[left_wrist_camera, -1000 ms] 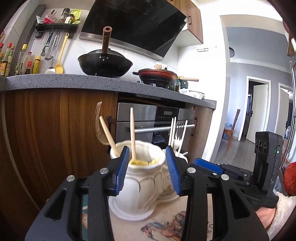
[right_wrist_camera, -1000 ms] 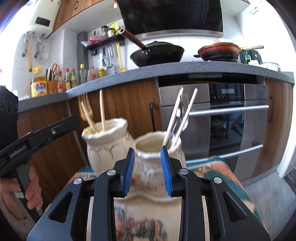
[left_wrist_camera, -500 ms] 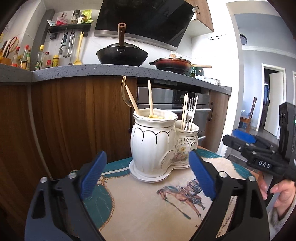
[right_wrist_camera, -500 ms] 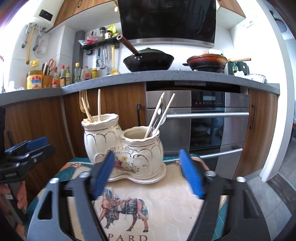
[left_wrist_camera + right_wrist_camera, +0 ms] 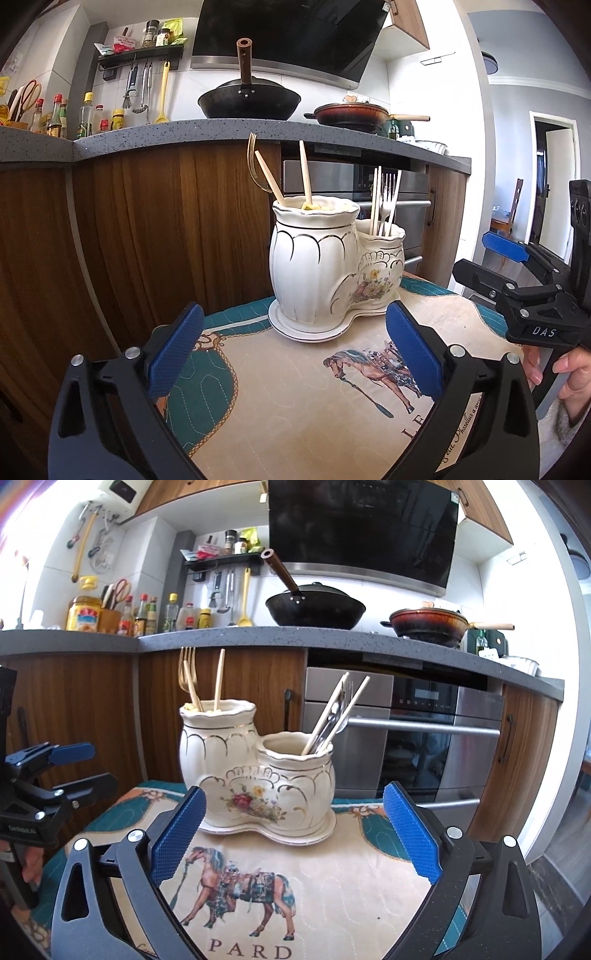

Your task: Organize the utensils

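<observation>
Holder (image 5: 325, 266), white ceramic with two joined pots, stands upright on a printed cloth (image 5: 295, 398) over the tabletop in the left wrist view. Taller pot, nearer this camera, carries a gold fork (image 5: 253, 162) and two pale sticks (image 5: 304, 171). Lower pot behind it, to the right, carries a silver fork (image 5: 388, 195) and more pale sticks. Left hand-held gripper (image 5: 295, 354) is released, jaws opening wide, blue pads well apart and short of the holder, nothing between them but cloth. Right hand-held gripper (image 5: 517, 273) shows at the right edge, held by a hand (image 5: 565, 373), clear of the holder.

Right wrist view: same holder (image 5: 258, 771) sits at the far end of the cloth (image 5: 332, 893), its horse print and lettering in the foreground. Lower pot with the flower motif faces this camera; silver cutlery (image 5: 334, 716) and pale sticks lean to the right in it. Gold fork (image 5: 185, 668) and sticks stand in the taller pot at left. Right hand-held gripper (image 5: 295, 838) is released, jaws opening, pads flanking the view near the holder's base without touching it. Left hand-held gripper (image 5: 59, 775) enters from the left edge, apart from the holder. Behind: wooden cabinets, an oven (image 5: 402, 738), a black wok (image 5: 314, 605) on the worktop.
</observation>
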`<state>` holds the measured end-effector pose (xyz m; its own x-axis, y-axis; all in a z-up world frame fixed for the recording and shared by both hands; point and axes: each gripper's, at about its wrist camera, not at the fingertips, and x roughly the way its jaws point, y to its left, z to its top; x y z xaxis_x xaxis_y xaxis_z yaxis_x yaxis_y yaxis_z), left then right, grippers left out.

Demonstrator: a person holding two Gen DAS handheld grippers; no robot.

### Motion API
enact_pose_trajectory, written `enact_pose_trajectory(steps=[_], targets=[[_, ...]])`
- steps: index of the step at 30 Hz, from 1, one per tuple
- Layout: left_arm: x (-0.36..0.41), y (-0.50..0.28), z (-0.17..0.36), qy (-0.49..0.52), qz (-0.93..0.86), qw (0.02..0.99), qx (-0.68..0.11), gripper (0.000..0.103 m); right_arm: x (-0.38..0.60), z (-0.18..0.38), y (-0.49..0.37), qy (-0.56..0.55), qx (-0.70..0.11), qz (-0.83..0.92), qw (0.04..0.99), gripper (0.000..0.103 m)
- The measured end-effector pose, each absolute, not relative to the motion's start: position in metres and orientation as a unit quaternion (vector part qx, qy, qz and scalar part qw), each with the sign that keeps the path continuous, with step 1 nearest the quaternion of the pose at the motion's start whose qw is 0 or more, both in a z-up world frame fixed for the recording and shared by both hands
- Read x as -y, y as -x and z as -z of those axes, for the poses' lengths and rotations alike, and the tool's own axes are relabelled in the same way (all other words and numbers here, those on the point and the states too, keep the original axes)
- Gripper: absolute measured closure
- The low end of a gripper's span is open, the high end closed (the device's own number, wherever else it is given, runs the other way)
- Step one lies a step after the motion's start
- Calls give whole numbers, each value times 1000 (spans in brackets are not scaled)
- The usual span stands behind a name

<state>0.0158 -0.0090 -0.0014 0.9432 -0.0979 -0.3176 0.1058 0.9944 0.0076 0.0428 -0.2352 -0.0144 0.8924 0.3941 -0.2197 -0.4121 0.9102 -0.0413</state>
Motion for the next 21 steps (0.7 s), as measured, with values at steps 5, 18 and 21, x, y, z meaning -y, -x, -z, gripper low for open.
enact_pose_trajectory(steps=[5, 18, 21], targets=[[10, -16, 2, -14, 54, 985, -163, 6, 239, 15, -47, 31, -111, -208, 971, 6], [10, -17, 1, -11, 54, 985, -163, 6, 238, 16, -48, 29, -112, -205, 972, 6], [10, -17, 1, -11, 54, 985, -163, 6, 238, 16, -47, 29, -111, -204, 972, 6]])
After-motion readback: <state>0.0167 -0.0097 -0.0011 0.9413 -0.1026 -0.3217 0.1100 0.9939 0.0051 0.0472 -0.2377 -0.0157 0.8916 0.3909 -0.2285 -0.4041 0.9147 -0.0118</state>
